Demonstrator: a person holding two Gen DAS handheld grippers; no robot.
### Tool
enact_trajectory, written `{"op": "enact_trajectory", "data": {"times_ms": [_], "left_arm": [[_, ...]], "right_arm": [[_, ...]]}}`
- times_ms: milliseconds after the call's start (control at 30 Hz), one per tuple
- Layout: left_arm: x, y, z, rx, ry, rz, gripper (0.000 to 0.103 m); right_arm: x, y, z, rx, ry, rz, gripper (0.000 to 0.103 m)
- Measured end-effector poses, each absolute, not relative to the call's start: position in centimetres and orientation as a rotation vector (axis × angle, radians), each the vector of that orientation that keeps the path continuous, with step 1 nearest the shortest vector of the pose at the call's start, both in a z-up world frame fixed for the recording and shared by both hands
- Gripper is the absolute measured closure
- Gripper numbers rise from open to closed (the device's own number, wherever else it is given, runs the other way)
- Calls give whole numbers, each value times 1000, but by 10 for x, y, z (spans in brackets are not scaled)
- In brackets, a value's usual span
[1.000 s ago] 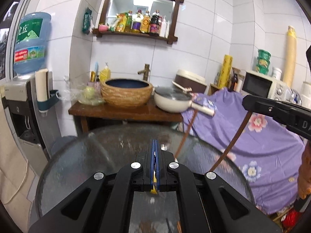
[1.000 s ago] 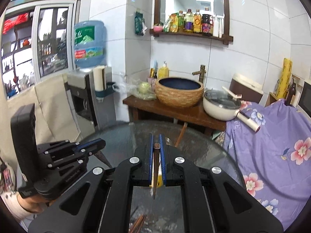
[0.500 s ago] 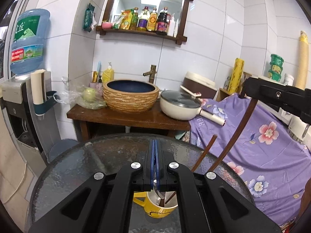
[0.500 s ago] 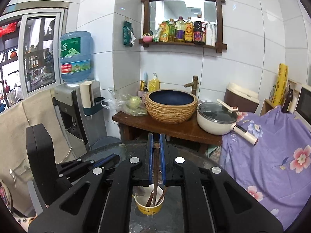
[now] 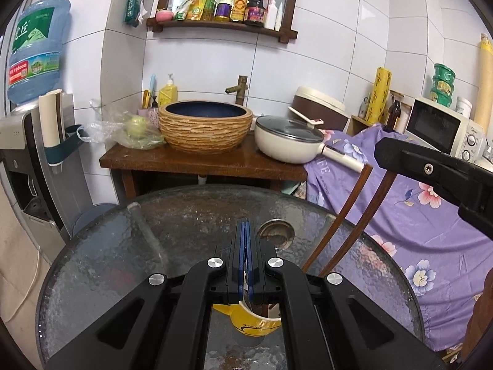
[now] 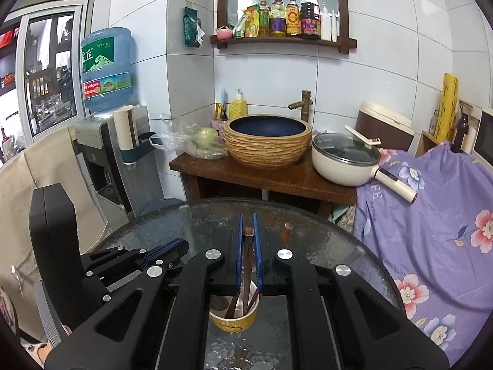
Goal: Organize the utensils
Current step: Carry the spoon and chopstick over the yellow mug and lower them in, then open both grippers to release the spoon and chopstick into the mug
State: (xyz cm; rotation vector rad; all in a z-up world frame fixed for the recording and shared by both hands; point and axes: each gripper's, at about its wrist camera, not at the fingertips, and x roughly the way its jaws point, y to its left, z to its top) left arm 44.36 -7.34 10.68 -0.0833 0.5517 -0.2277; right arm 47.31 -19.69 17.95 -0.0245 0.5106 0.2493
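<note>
Yellow cup [image 6: 234,320] mid-table, clear glass tabletop [image 6: 339,246] to every edge

The glass table [image 6: 354,265] lies bare around the yellow cup [image 6: 234,319], whose mouth is crowded by leaning chopsticks [image 5: 339,219], with the left tongs [image 6: 166,251] close on one side and the purple cloth [image 6: 431,231] bordering the other.

Small home kitchen corner, white-tiled walls. Wooden wall shelf [image 5: 222,24] with oil and sauce bottles seen at top centre. Woven-look round basin with blue interior [image 5: 205,126] under a brass tap [image 5: 237,88], centre. Cream lidded pan [image 5: 289,143] set beside it. Blue water-dispenser bottle [image 5: 34,49] at upper left, white microwave [image 5: 443,129] at right. Round textured glass table [image 5: 123,246] fills the lower frame.
</note>
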Motion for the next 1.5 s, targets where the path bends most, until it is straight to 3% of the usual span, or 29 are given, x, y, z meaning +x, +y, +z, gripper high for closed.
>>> {"op": "enact_trajectory", "data": {"times_ms": [633,700,767,833,867,900,967,1100,1167,1200,1367,1500], "left_arm": [[448,-73,79,-89,602,-211,101],[447,-72,80,-94,601,-216,94],[444,-69,83,-103,586,-215,71],[438,-66,87,-111,559,-216,68],[435,-66,89,-105,550,-215,68],[431,-66,92,-95,534,-212,66],[421,-65,96,-75,498,-200,52],[398,-58,100,-80,466,-209,41],[384,-55,99,-89,464,-214,24],[379,-53,98,-91,460,-214,21],[332,-50,82,-28,450,-215,9],[299,-47,65,-5,460,-197,7]], "right_arm": [[470,-199,153,-27,504,234,95],[470,-201,153,-14,499,229,95],[469,-204,153,-3,492,225,95],[467,-208,154,11,485,229,91],[465,-210,155,21,474,229,81],[463,-213,156,32,461,227,62],[456,-217,159,50,424,216,49],[441,-225,160,66,403,215,48],[431,-228,155,66,407,223,46],[424,-229,151,66,410,226,44],[380,-230,119,22,432,255,42],[343,-230,87,4,469,282,41]]}}
